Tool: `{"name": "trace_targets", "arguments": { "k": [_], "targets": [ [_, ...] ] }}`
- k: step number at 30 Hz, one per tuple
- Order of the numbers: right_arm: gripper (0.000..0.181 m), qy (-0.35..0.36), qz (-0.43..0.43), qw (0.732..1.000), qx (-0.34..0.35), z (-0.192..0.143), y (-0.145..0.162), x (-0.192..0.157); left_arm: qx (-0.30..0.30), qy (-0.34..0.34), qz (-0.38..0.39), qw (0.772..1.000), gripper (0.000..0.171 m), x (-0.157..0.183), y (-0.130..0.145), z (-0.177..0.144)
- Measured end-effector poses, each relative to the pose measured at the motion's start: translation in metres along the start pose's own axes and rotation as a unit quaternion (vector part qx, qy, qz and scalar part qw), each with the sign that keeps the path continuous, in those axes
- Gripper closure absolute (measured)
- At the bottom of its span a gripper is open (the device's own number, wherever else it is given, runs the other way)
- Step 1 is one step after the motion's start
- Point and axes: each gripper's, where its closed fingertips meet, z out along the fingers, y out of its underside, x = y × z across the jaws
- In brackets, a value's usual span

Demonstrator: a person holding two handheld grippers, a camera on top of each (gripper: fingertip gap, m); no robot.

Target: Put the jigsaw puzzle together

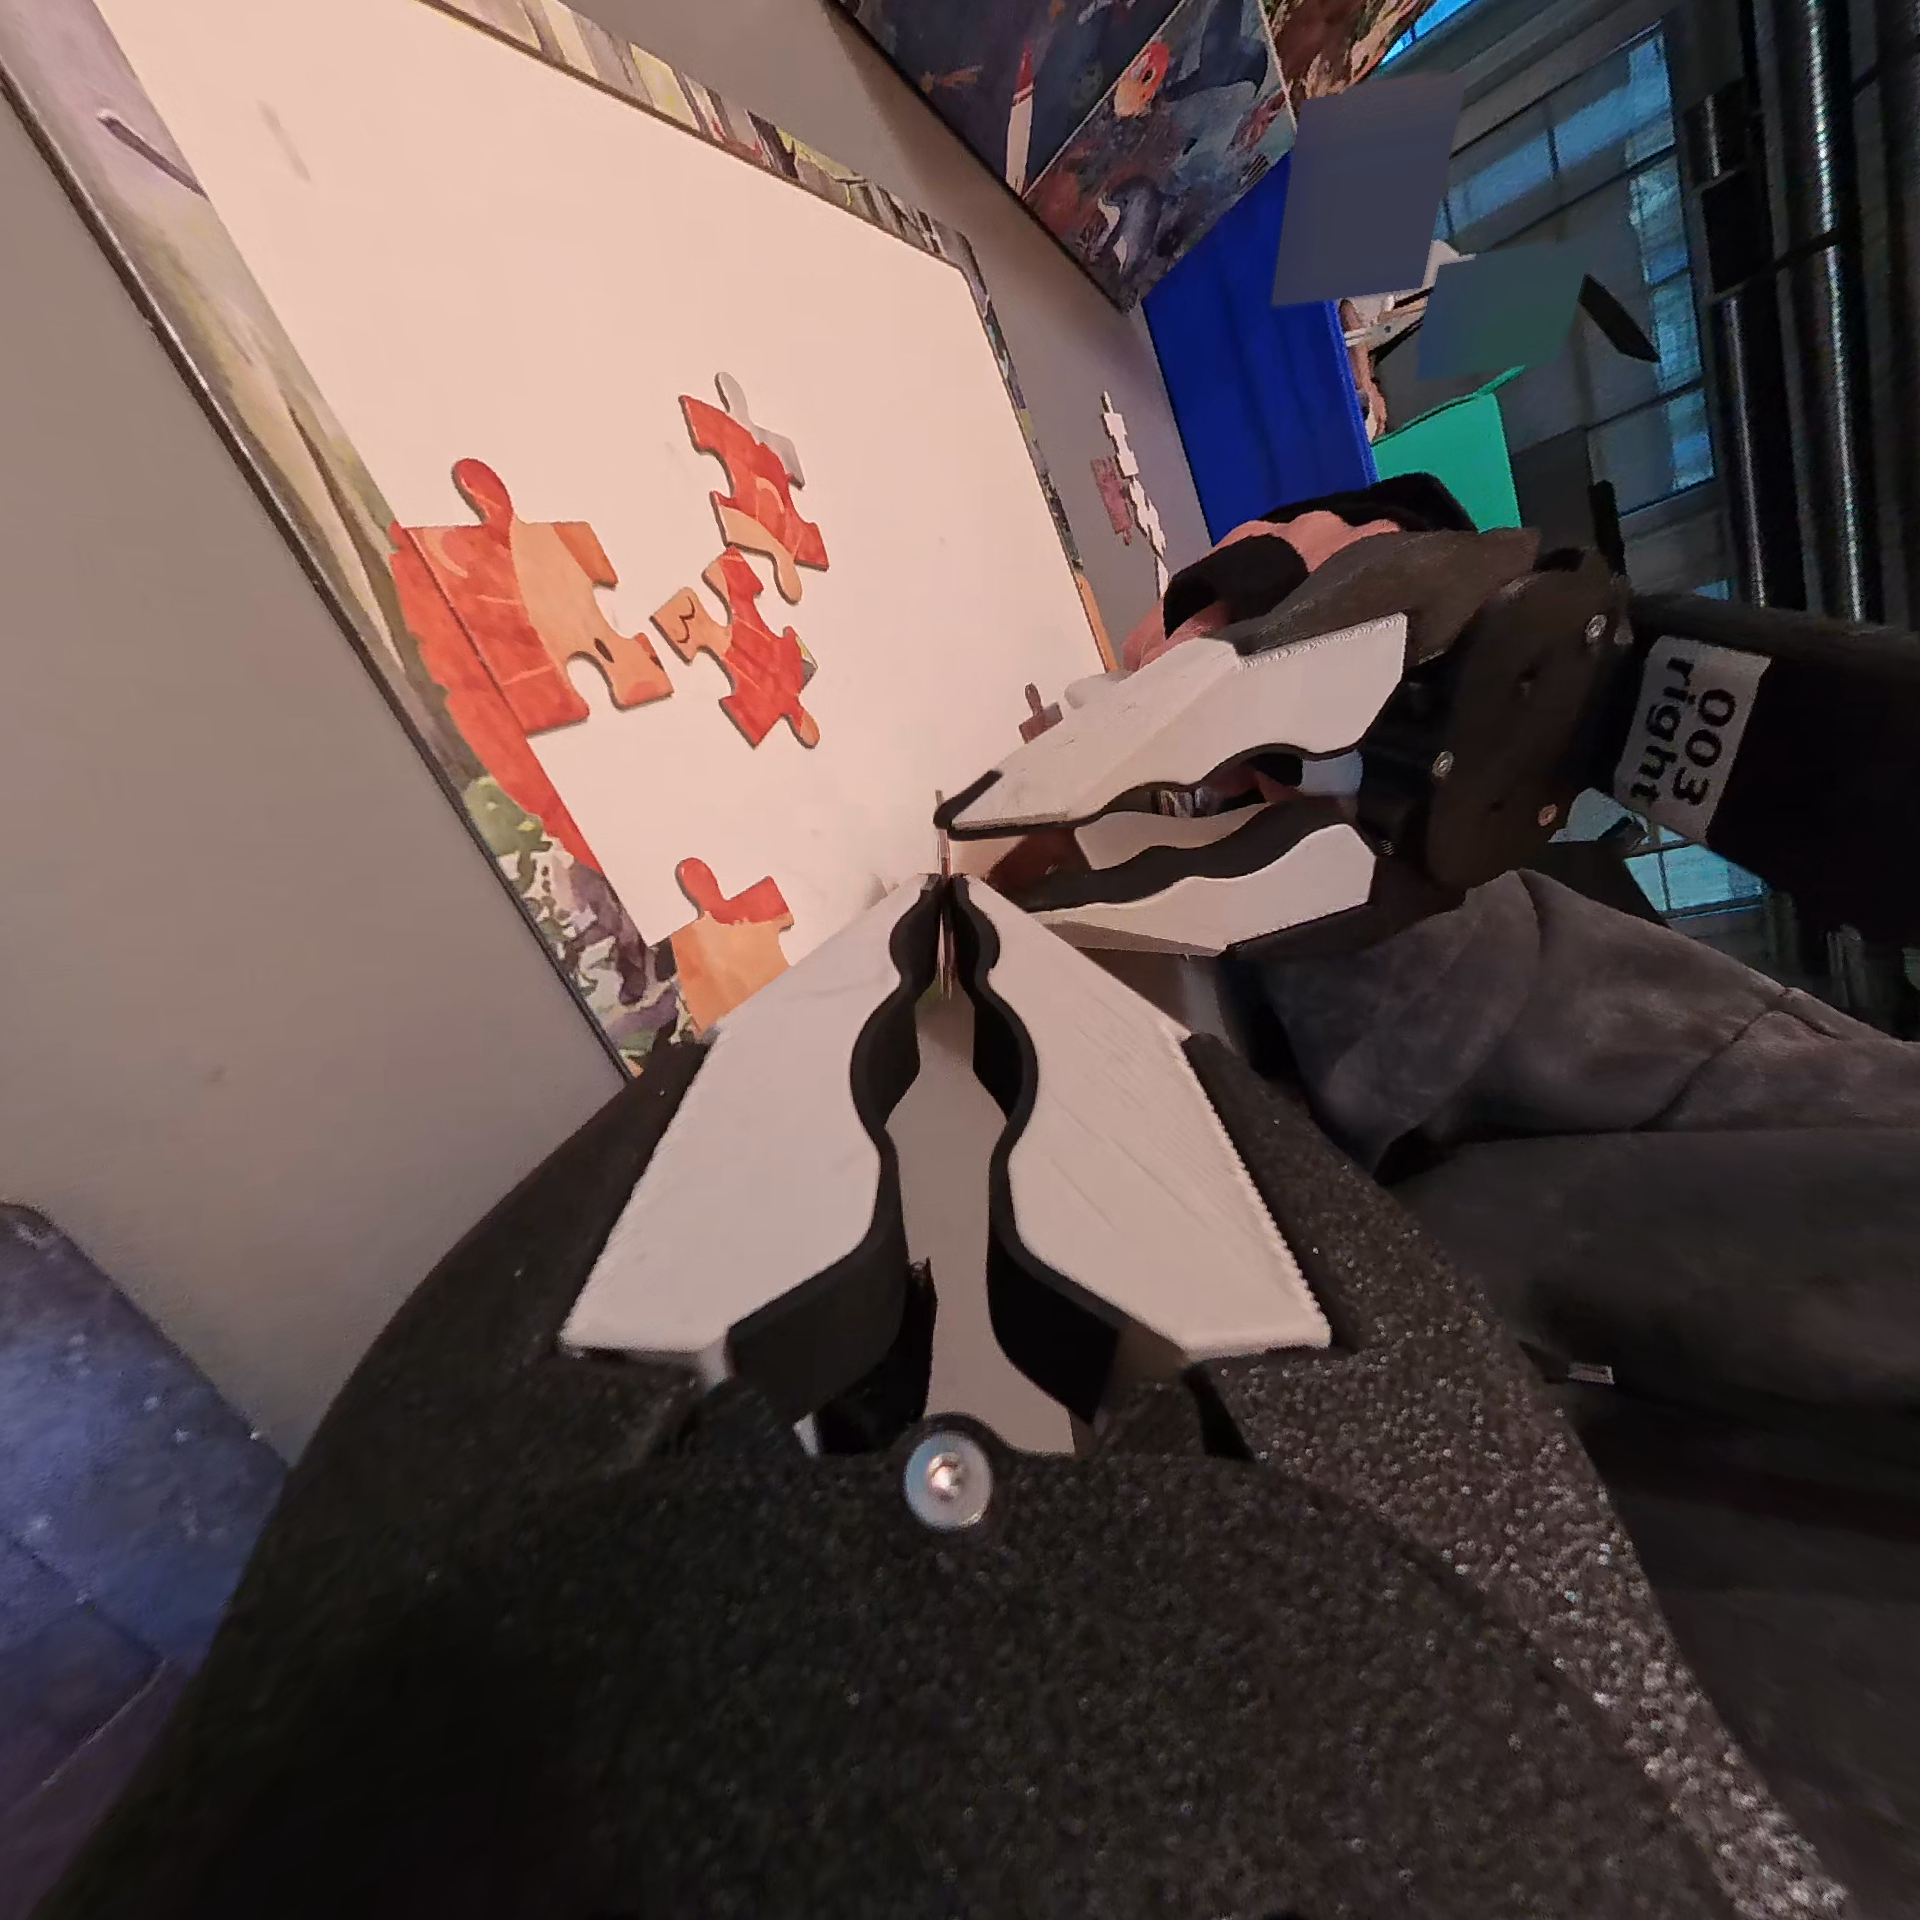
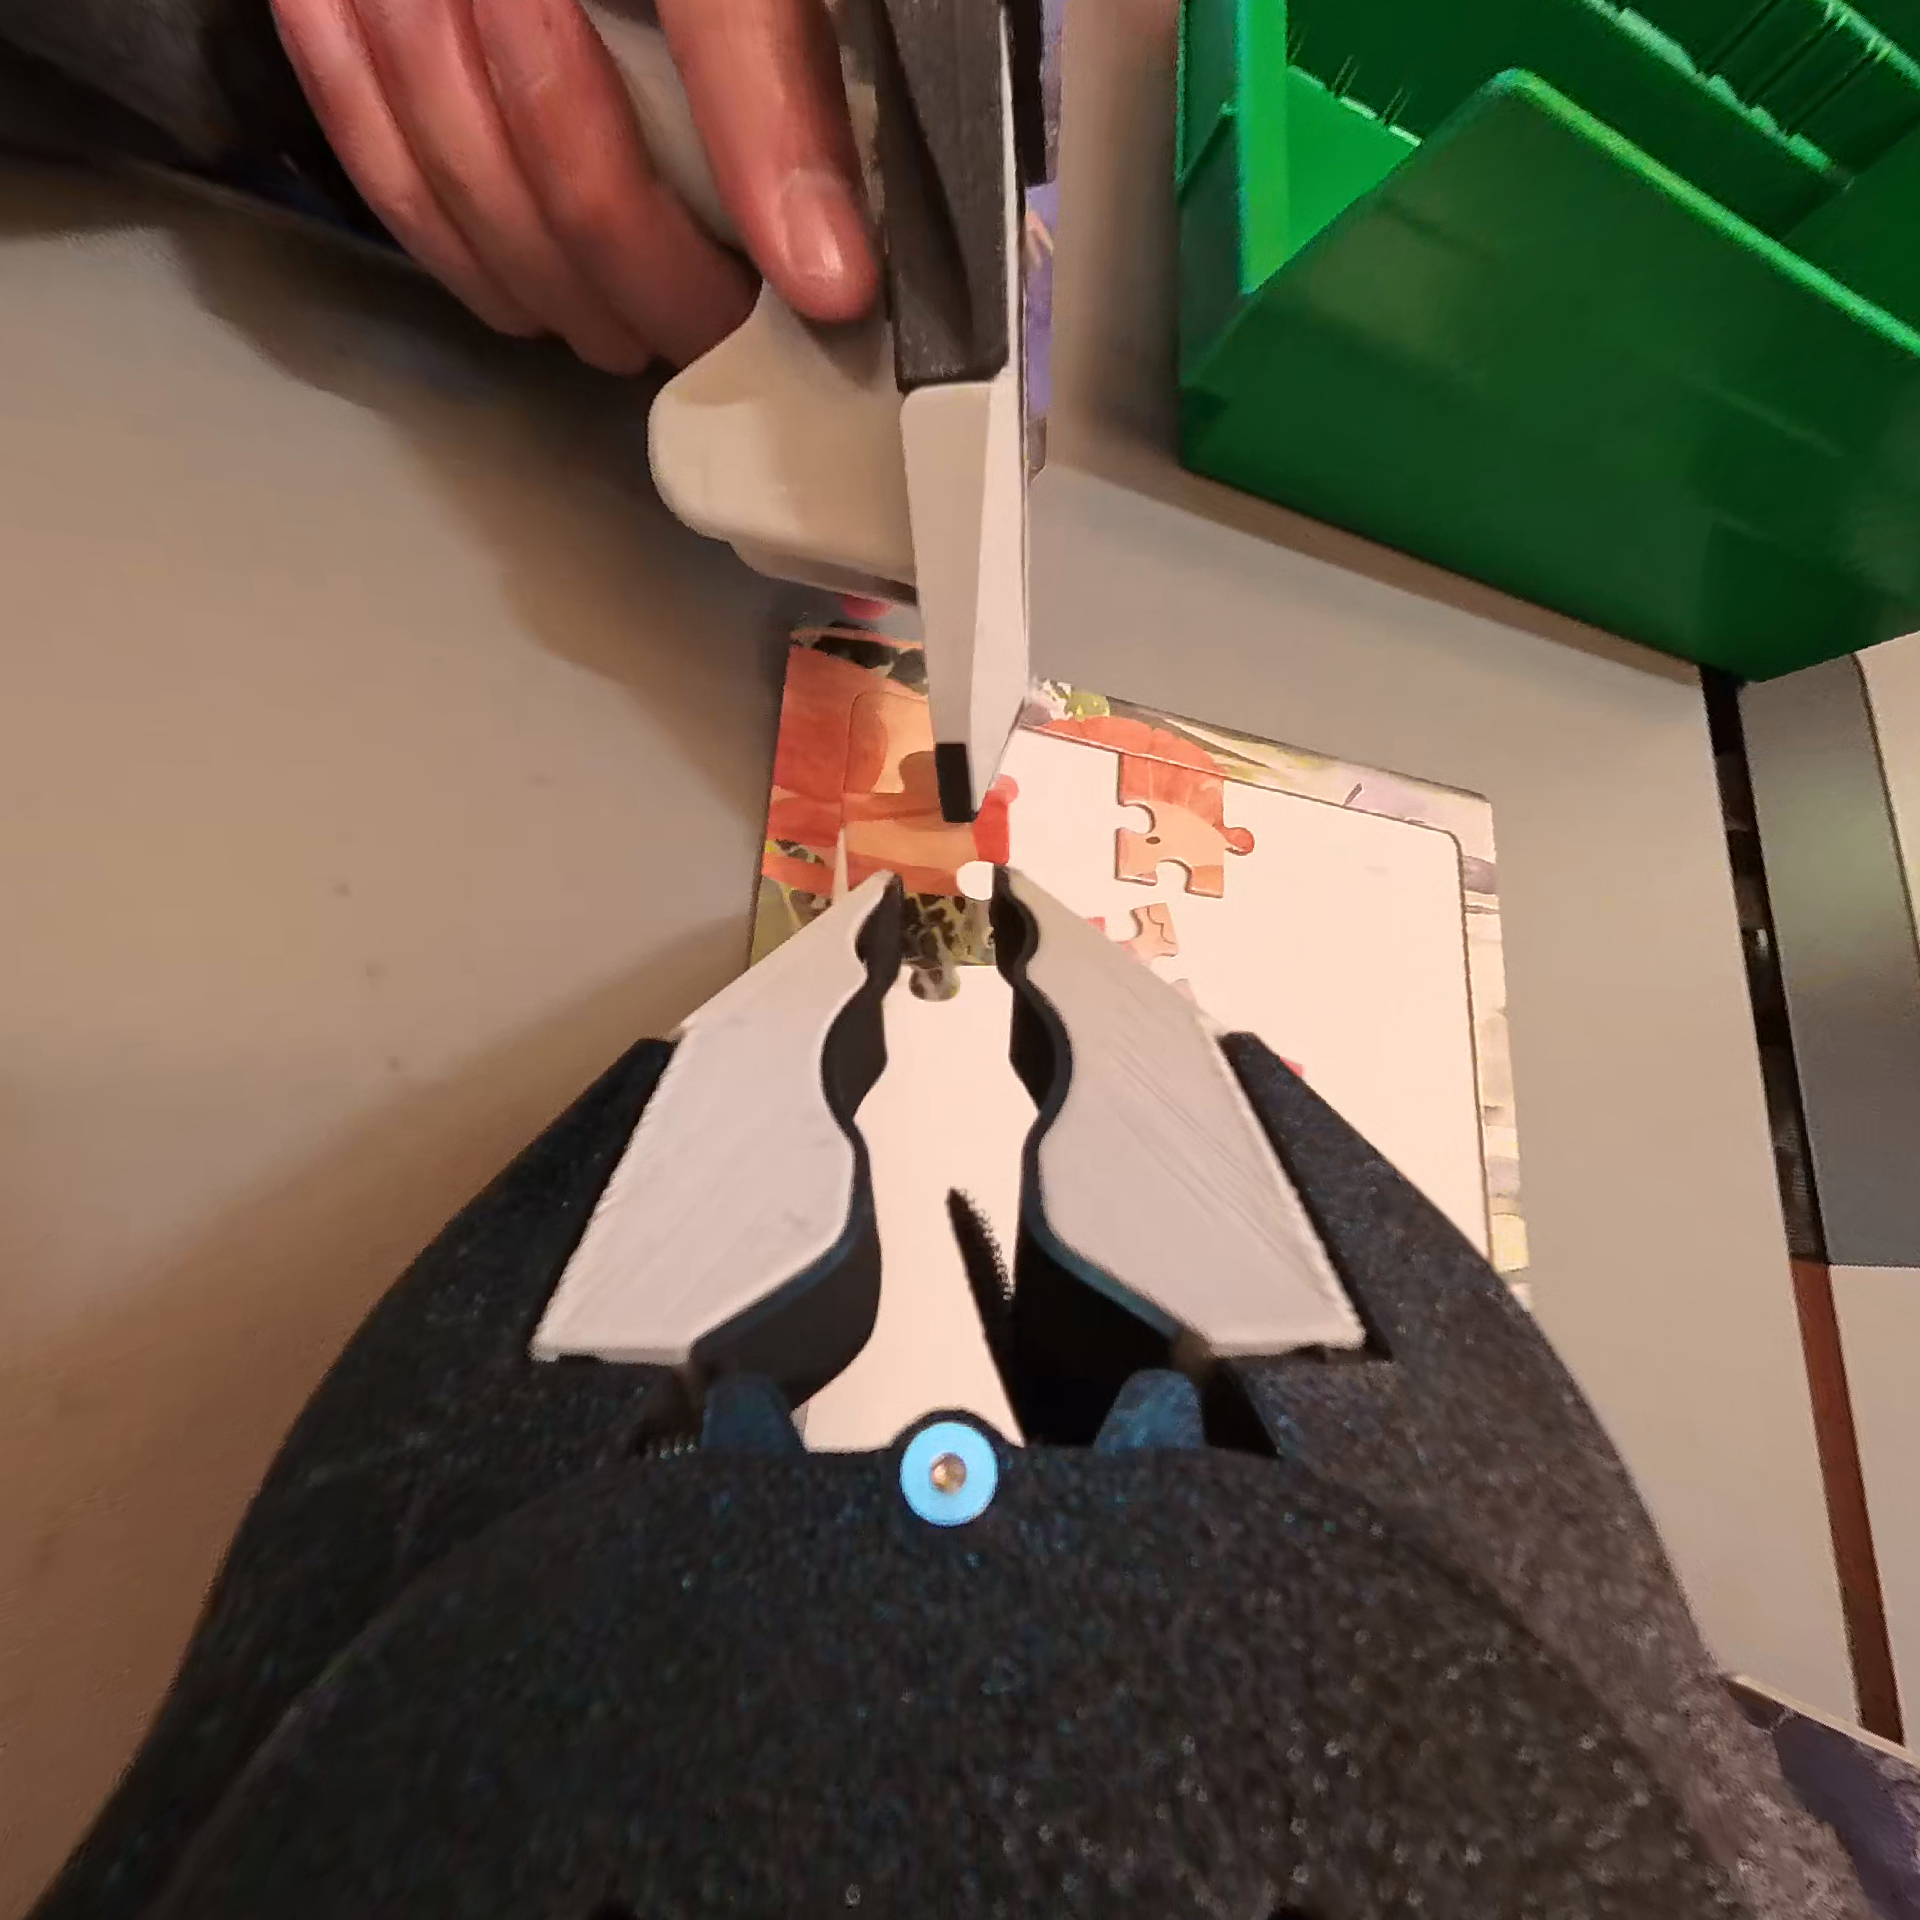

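Note:
The puzzle board [image 1: 520,260] is a white tray with a printed border on a grey table; it also shows in the right wrist view [image 2: 1351,987]. Orange-red pieces sit joined in its corner [image 1: 499,623]. Loose orange pieces [image 1: 758,488] lie on the white. My left gripper [image 1: 940,894] is shut on a puzzle piece [image 1: 943,935], seen edge-on. In the right wrist view that piece [image 2: 904,831] is orange with a dark mottled bottom, held over the board's corner by the left gripper [image 2: 958,795]. My right gripper [image 2: 943,894] is open by a narrow gap, its tips beside the piece's lower part. It also shows in the left wrist view [image 1: 992,862].
Green plastic bins [image 2: 1558,364] stand on the table beyond the board. More loose pieces [image 1: 1127,478] lie past the board's far end. A colourful picture sheet [image 1: 1122,125] and a blue cloth [image 1: 1247,364] are at the back. A person's hand [image 2: 540,177] holds the left gripper. Both grippers' tips are close together, under 4 cm apart.

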Motion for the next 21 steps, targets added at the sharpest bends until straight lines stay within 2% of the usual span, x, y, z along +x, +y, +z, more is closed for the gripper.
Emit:
{"name": "trace_targets", "arguments": {
  "k": [2,4,9,13,15,18,21],
  "targets": [
    [0.153,-0.031,0.019,0.999,-0.013,0.0,0.003,-0.008,-0.006,-0.004,0.001,1.0,0.171,-0.001,0.002,0.002],
    [0.151,-0.04,0.033,0.998,-0.022,0.001,0.004,-0.009,-0.009,-0.008,0.001,1.0,0.171,-0.003,0.003,0.004],
    [0.159,-0.045,0.041,0.998,-0.026,0.005,0.008,-0.009,-0.021,-0.049,0.017,0.998,0.17,-0.013,0.005,0.005],
    [0.18,-0.053,0.059,0.997,-0.016,0.003,0.007,-0.007,-0.031,-0.058,0.031,0.997,0.169,-0.014,0.008,0.005],
    [0.181,-0.055,0.07,0.996,-0.008,0.002,0.005,-0.005,-0.032,-0.073,0.037,0.996,0.168,-0.017,0.008,0.006],
    [0.181,-0.059,0.087,0.994,-0.004,0.001,0.005,-0.003,-0.032,-0.104,0.054,0.993,0.148,-0.023,0.006,0.003],
    [0.181,-0.052,0.104,0.993,-0.009,0.001,0.009,0.004,-0.02,-0.112,0.074,0.991,0.144,-0.018,-0.001,-0.005]
  ]
}}
